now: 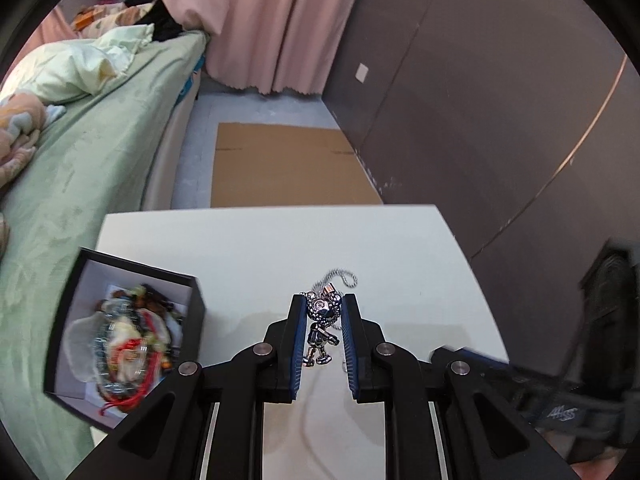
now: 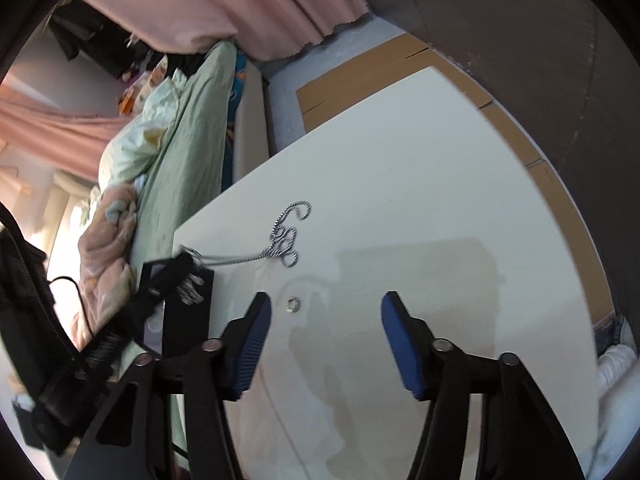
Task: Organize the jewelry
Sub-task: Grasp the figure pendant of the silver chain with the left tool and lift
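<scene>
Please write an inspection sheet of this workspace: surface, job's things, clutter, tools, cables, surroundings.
Surface: white table, faint stains.
Job's things: silver figure pendant on a ball chain; the chain's far end lies on the table. Small ring lies alone on the table. Black box at the table edge holds tangled jewelry.
Clutter: nothing seen.
Tools: left tool shut on the pendant; right tool open, empty, above the ring.
Cables: thin black cable by the left tool.
Surroundings: bed with green sheet, pink curtain, cardboard on the floor.
</scene>
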`<state>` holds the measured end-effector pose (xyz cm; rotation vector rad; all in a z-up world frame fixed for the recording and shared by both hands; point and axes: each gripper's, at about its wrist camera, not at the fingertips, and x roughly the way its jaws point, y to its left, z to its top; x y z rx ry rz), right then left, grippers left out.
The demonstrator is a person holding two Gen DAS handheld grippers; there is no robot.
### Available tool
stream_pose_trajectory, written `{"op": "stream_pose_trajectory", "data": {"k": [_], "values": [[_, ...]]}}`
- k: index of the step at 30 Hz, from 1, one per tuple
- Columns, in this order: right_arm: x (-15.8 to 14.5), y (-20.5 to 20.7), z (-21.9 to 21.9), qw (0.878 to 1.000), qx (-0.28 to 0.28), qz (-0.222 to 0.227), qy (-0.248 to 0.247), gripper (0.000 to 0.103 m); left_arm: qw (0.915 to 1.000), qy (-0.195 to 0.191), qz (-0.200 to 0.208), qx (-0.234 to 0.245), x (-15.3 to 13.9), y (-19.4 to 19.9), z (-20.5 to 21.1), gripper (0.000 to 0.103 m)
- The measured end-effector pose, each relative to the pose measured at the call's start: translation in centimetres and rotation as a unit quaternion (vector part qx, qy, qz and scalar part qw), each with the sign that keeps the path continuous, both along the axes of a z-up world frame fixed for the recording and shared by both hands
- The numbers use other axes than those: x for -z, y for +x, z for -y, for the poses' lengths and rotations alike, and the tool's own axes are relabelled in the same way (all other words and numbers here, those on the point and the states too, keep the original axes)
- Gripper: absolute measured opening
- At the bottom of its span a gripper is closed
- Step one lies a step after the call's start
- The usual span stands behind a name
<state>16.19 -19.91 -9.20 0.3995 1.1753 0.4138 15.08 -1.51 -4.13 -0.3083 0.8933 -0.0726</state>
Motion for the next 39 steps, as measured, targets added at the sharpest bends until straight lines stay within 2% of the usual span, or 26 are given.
{"op": "stream_pose_trajectory", "data": {"k": [4,7,17,24,28,31,33,35,36,39], "values": [[0.9,0.4,-1.5,1.0,-0.019,-0.009,-0.001,0.035,0.9998,-0.011,0.014,-0.007,-1.3,-0.8,-1.3,0.018],[1.5,0.6,-2.4,0.999,-0.03,-0.015,-0.007,0.028,0.9995,-0.015,0.024,-0.01,-2.1,-1.3,-1.8,0.018],[2.2,0.3,-5.1,0.997,-0.055,-0.012,-0.049,0.025,0.9981,-0.035,0.045,-0.024,-3.8,-2.5,-4.0,0.018],[2.7,0.3,-7.3,0.992,-0.069,0.002,-0.104,0.025,0.9976,-0.039,0.05,-0.029,-4.2,-2.9,-5.0,0.018],[2.7,-0.1,-8.4,0.985,-0.081,0.021,-0.15,0.024,0.9973,-0.041,0.052,-0.033,-4.3,-3.2,-5.4,0.018],[2.6,-0.4,-9.0,0.977,-0.088,0.035,-0.191,0.013,0.9968,-0.043,0.058,-0.036,-4.8,-3.4,-5.7,0.018],[2.5,-0.6,-9.0,0.974,-0.094,0.041,-0.201,0.013,0.9963,-0.043,0.064,-0.037,-5.2,-3.6,-5.8,0.018],[2.4,-0.7,-9.0,0.974,-0.1,0.044,-0.199,0.011,0.9958,-0.043,0.071,-0.038,-5.8,-3.7,-6.0,0.018],[2.3,-0.7,-9.0,0.974,-0.101,0.044,-0.198,0.003,0.9954,-0.044,0.075,-0.038,-6.2,-3.8,-6.0,0.018],[1.4,-0.8,-8.4,0.977,-0.1,0.056,-0.18,0.002,0.9945,-0.04,0.089,-0.038,-7.4,-4.1,-6.0,0.018]]}}
